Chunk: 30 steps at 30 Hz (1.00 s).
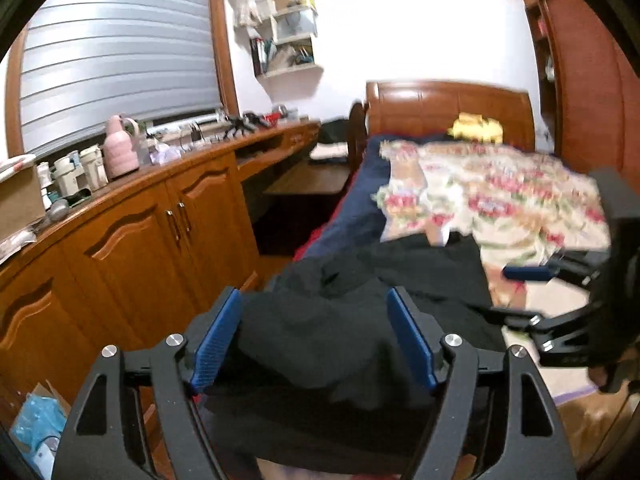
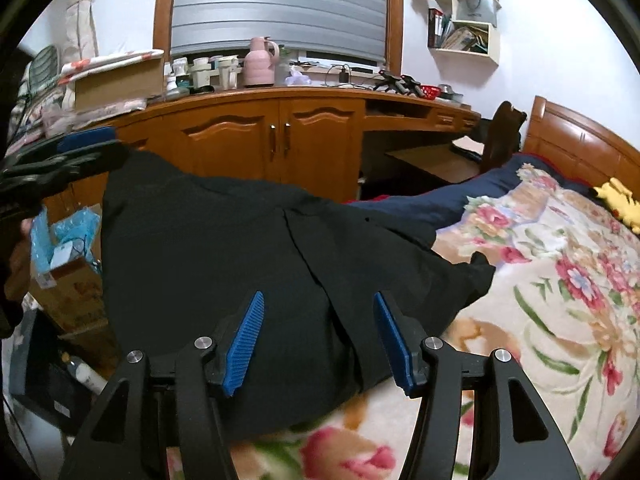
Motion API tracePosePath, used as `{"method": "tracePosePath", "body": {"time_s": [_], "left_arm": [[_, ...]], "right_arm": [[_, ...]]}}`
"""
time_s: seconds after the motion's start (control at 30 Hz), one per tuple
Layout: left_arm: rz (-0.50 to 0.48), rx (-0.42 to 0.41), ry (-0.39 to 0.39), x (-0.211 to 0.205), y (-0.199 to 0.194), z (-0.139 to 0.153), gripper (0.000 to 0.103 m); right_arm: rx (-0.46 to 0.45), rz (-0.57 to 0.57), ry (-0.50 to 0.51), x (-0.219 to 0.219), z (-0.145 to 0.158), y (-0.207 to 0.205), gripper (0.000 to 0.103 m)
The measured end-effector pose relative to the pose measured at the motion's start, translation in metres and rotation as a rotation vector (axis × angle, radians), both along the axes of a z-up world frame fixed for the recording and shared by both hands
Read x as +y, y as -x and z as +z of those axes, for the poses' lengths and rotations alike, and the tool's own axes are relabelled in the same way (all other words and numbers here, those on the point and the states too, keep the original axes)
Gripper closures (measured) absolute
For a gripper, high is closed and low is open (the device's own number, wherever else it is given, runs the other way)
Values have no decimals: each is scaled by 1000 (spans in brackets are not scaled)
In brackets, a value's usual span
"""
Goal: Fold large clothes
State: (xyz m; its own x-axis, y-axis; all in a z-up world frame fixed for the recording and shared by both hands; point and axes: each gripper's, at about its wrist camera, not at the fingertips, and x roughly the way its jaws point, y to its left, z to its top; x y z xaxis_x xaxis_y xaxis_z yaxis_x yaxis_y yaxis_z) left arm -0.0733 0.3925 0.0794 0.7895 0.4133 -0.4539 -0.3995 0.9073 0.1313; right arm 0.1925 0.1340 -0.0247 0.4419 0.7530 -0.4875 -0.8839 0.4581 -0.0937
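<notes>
Left wrist view is showing the left gripper (image 1: 314,340) with its blue ribbed pads (image 1: 214,346) standing wide apart, and the large black fabric garment (image 1: 320,344) is lying bunched between and just ahead of them; whether a pad is touching the cloth cannot be told. Off to that gripper's left, the long orange-brown wooden cabinet (image 1: 160,224) is running along the wall, with a pink ribbed thermos jug (image 1: 120,146) sitting on top. Ahead and to the right, the cream blanket with red flowers (image 1: 500,196) is covering the bed, blurred here, and a yellow plush toy (image 1: 476,126) is lying near the wooden headboard (image 1: 448,106). At the far right, the right gripper (image 1: 516,292) is reaching in with its fingers parted over the garment's edge.

Right wrist view is showing the left gripper (image 2: 88,148) at the far left, up by the garment's top corner. The black garment (image 2: 240,240) is spreading from there down to the right gripper (image 2: 320,340), whose blue pads (image 2: 246,340) are also standing apart, with the cloth lying between them. To this gripper's right, the floral blanket (image 2: 560,300) is lying flat beneath.
</notes>
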Motion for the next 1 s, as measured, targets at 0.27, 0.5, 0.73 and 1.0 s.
{"method": "tracePosePath", "body": {"time_s": [0.27,0.5,0.73,1.0], "left_arm": [[50,153,-115,6,-11,-51,28],[77,174,-50,40,3,-79,30],[71,142,55,55,3,-90,30],[93,131,55,51,4,-91,30]], "right_arm": [[23,-65,-26,-11,-8,-35,44],[8,-78,-28,29,-25,-69,60],[133,-45,147,91,-83,-104,60],[86,-81,134,76,-67,-81,60]]}}
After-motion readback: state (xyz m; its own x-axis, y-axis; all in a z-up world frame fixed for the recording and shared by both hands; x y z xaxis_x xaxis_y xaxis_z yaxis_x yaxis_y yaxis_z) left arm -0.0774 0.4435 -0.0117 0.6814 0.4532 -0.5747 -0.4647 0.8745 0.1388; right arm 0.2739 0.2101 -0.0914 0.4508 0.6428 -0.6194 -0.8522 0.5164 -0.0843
